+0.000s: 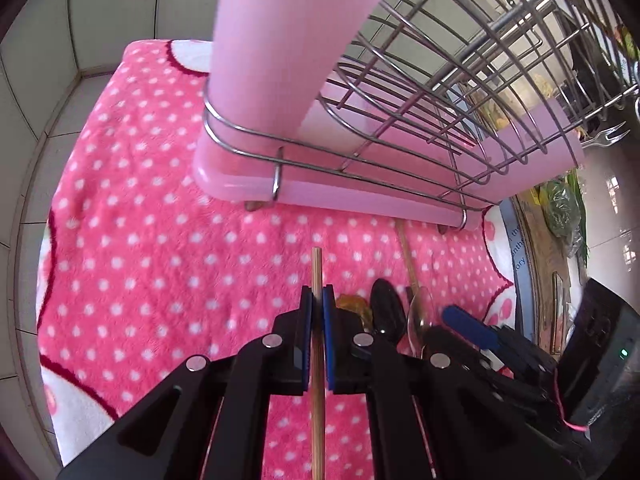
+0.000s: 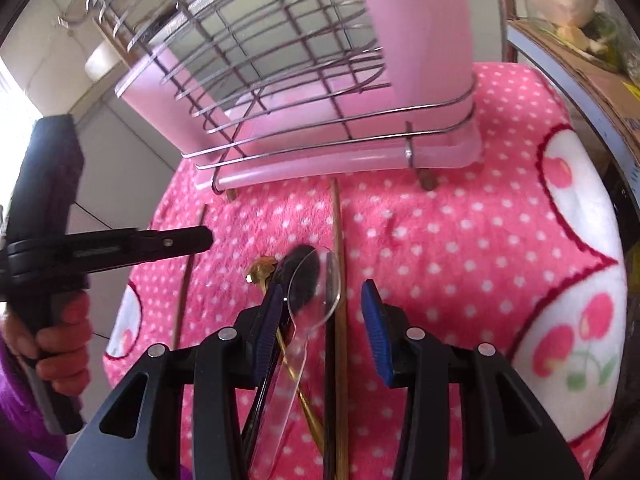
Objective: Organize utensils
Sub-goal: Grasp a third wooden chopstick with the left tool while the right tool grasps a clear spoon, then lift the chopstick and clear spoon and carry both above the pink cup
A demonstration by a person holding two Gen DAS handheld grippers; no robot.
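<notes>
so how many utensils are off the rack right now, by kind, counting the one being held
wooden chopsticks: 2 (one held in the left tool)
spoons: 2
gold utensil: 1
total: 5

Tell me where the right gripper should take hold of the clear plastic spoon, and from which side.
Grip the clear plastic spoon by its flat handle, just below the bowl, coming down from above with the right gripper. The bowl is wide and curved and overlaps the black spoon, so it would probably slip or drag that along. The handle also crosses the gold utensil, so pinch only the handle's narrow edges.
</notes>
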